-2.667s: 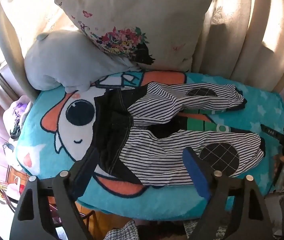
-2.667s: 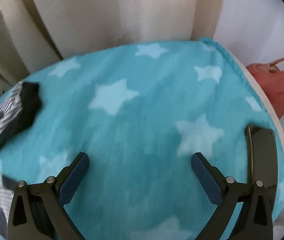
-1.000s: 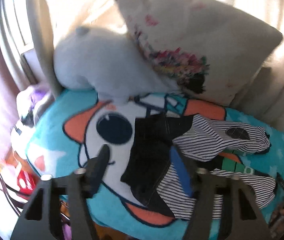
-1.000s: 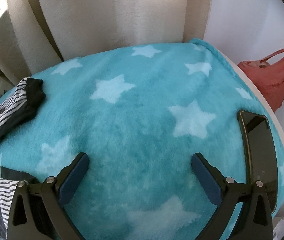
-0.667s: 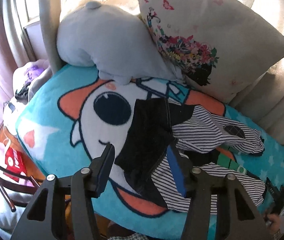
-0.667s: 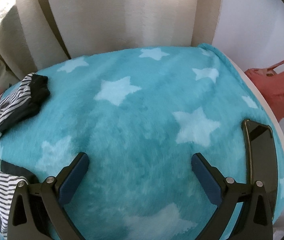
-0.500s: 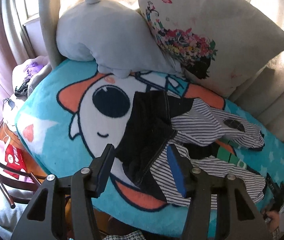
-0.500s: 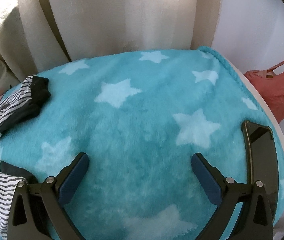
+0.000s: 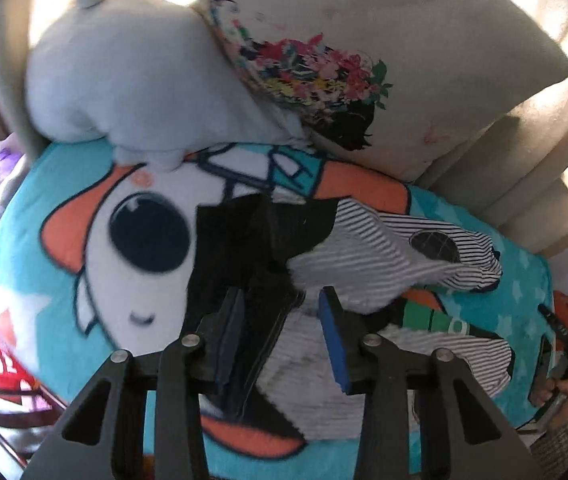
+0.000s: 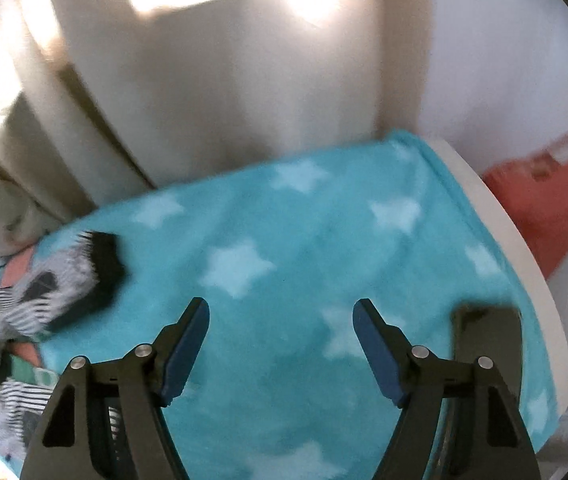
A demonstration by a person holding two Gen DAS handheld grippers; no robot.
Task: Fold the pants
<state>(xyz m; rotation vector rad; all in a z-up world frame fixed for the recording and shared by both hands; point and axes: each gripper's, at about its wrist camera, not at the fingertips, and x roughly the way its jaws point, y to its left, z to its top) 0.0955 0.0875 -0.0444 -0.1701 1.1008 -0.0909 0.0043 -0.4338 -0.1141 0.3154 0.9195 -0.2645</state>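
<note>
A teal star blanket point(image 10: 284, 360) with a big cartoon face covers the whole surface, and that's our stage. Up at the back, a cream floral pillow point(image 9: 363, 40) leans against a grey plush cushion point(image 9: 124, 80), the two touching, both sitting just beyond the waistband end. Pale curtains point(image 10: 224, 80) hang behind the far edge. Off the right side, something red point(image 10: 543, 200) sits below the blanket's edge, blurred.

Now the pants point(image 9: 363, 264): striped legs, black top, spread across the blanket's middle. Their long axis runs left to right, the black waist toward the cartoon eye, the cuffs pointing away to the right. The far leg bends upward slightly, its dark knee patch showing; the near leg lies closer to the front edge. A black cuff point(image 10: 104, 276) shows at the right camera's left side.

A dark phone point(image 10: 487, 344) lies flat near the blanket's right edge.

The left gripper point(image 9: 280, 320) hangs over the black waist fabric, fingers spread, nothing pinched. The right gripper point(image 10: 282, 340) is spread wide too, over bare blanket, well apart from the cuff.
</note>
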